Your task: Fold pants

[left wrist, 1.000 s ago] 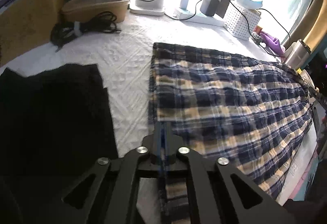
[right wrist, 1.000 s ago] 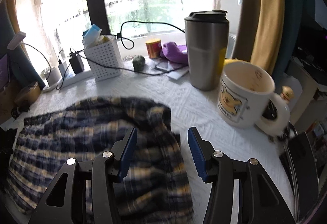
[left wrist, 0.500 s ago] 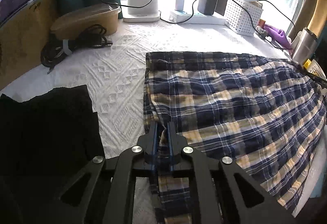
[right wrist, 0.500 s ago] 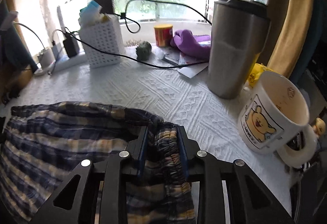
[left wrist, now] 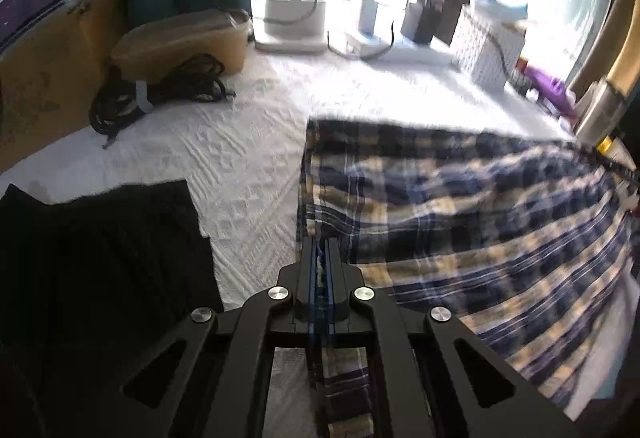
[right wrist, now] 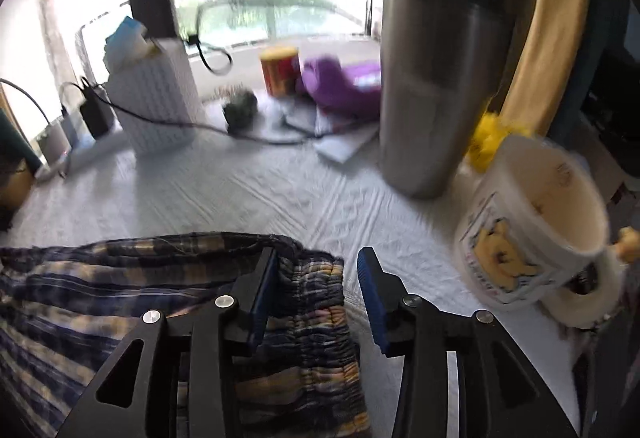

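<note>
My left hand-held gripper [left wrist: 322,270] is pressed together on the hem edge of the plaid pants [left wrist: 460,222], which lie spread on the white-covered counter [left wrist: 248,158] beside a black cloth [left wrist: 100,250]. My right hand-held gripper [right wrist: 316,290] is opening, its blue pads apart with the gathered waistband [right wrist: 316,302] lying between them, near a bear mug [right wrist: 532,230] and a steel tumbler [right wrist: 436,90].

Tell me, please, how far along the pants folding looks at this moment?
Early. Done: the plaid pants lie spread across the white cloth. In hand: the left gripper is shut on one edge of them, while the right gripper is opening, with the gathered waistband between its jaws but not pinched. Left: no fold is clearly visible yet.
</note>
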Demonstrator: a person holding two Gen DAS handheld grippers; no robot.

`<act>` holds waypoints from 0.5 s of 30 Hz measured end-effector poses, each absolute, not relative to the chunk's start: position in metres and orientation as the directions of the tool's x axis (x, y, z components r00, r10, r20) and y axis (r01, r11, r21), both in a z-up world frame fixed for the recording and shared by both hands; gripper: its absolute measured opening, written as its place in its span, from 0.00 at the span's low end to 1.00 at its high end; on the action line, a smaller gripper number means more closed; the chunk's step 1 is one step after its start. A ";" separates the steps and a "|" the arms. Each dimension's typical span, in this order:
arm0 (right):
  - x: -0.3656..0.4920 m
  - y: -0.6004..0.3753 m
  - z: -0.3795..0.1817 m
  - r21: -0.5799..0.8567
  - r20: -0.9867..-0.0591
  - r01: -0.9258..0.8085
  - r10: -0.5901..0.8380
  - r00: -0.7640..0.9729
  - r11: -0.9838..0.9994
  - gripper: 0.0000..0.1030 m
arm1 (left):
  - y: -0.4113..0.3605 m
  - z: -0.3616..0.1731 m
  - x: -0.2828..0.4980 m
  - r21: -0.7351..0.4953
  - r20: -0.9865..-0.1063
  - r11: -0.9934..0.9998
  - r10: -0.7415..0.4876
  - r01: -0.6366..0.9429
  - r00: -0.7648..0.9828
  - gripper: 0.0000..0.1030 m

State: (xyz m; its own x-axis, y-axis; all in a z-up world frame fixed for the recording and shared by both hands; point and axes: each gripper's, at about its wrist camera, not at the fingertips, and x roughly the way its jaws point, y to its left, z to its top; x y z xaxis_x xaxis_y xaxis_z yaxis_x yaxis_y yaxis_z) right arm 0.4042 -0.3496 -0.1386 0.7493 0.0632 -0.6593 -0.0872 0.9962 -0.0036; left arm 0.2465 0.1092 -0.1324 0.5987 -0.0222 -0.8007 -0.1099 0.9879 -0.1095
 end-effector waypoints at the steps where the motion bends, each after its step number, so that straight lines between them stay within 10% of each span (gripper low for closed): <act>1: 0.399 -0.344 -0.134 -0.001 -0.654 -0.106 0.080 0.752 0.994 0.45 | 0.111 -0.126 0.246 -0.110 -0.790 0.988 -0.019 -0.111 0.613 0.05; 4: 0.387 -0.316 -0.129 -0.031 -0.656 -0.208 0.137 0.742 0.978 0.65 | 0.112 -0.112 0.253 -0.060 -0.770 0.992 0.025 -0.111 0.637 0.05; 15: 0.388 -0.224 -0.144 -0.036 -0.703 -0.397 0.259 0.662 0.917 0.65 | 0.105 -0.129 0.304 -0.122 -0.791 0.993 -0.102 0.007 0.604 0.08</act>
